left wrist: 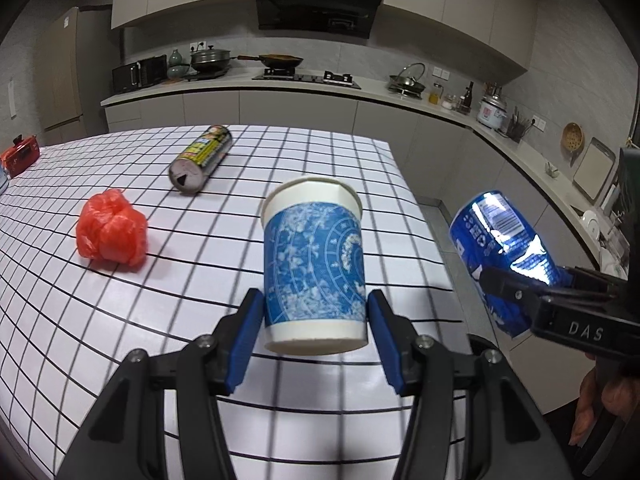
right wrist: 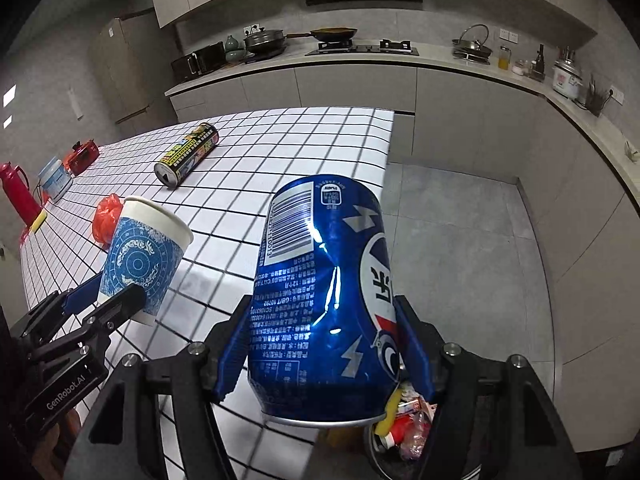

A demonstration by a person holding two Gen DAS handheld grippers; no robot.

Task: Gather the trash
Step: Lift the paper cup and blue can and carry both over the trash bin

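My left gripper [left wrist: 316, 316] is shut on a blue-and-white paper cup [left wrist: 314, 264] and holds it above the checked table [left wrist: 120, 320]. The cup also shows in the right wrist view [right wrist: 140, 264]. My right gripper [right wrist: 324, 344] is shut on a blue soda can [right wrist: 320, 300], held past the table's right edge over a trash bin [right wrist: 400, 440] with rubbish in it. The can shows at the right of the left wrist view [left wrist: 504, 256]. A crumpled red plastic bag [left wrist: 112, 232] and a yellow-green can [left wrist: 202, 158] on its side lie on the table.
A red box [left wrist: 20, 154] sits at the table's far left, with a red flask [right wrist: 16, 192] and a tub [right wrist: 56, 178] near it. Kitchen counters with pots and a stove [left wrist: 308, 76] run along the back and right. Grey floor [right wrist: 460, 240] lies right of the table.
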